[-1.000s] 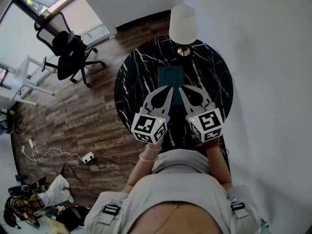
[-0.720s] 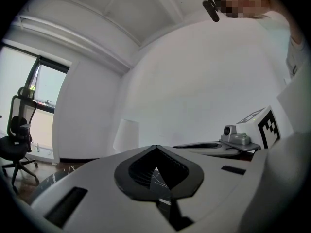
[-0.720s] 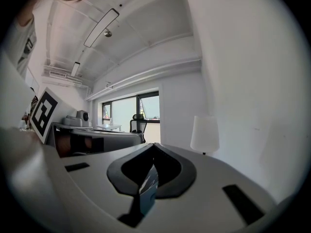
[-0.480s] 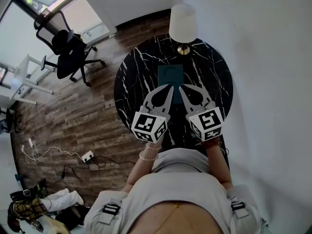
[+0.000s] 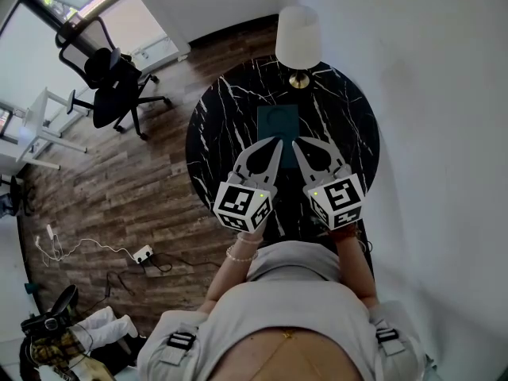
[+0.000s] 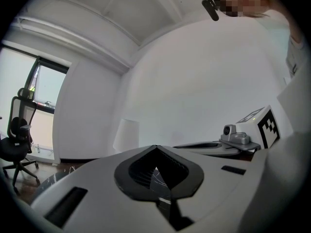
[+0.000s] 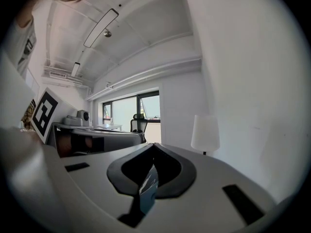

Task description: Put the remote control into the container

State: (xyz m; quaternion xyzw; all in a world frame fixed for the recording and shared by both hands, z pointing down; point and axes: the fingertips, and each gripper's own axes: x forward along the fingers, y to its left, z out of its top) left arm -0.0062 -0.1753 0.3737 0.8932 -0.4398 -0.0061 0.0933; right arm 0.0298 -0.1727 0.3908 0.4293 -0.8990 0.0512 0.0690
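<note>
A dark teal container sits near the middle of the round black marble table. No remote control shows in any view. My left gripper hovers just in front of the container with its jaws together and nothing between them. Beside it my right gripper is shut and empty too. Their tips point at the container's near edge. In the left gripper view the shut jaws meet at a point, and the right gripper's marker cube shows to the right. The right gripper view shows its shut jaws.
A white-shaded lamp stands at the table's far edge, close to the white wall on the right. A black office chair and a white desk stand on the wooden floor to the left. Cables and a power strip lie on the floor.
Both grippers have stayed where they were. Only a person at the lower left of the floor has shifted.
</note>
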